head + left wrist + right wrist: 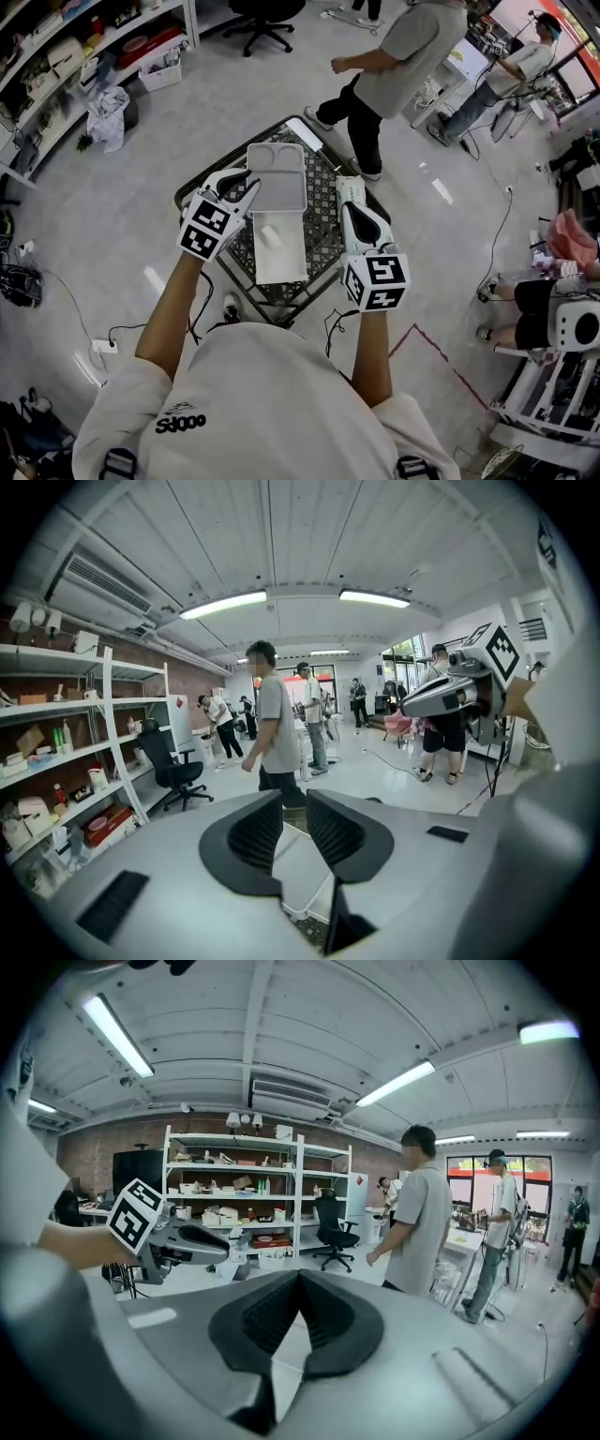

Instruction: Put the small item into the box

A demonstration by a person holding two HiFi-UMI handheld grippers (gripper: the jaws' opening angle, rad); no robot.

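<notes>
i held the left hand-held gripper (246, 184) empty, jaws a slit apart, the right hand-held gripper (349, 190) closed on nothing, either side of the box (281, 262); the small item (269, 234) lay inside; open floor (112, 216) ringed the surface (325, 202).

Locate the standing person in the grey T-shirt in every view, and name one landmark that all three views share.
Head view: the person in the grey T-shirt is at the top, right of centre.
Left gripper view: the person stands just left of centre.
Right gripper view: the person stands right of centre.
Shared landmark: the black office chair, in the left gripper view and the right gripper view too.
</notes>
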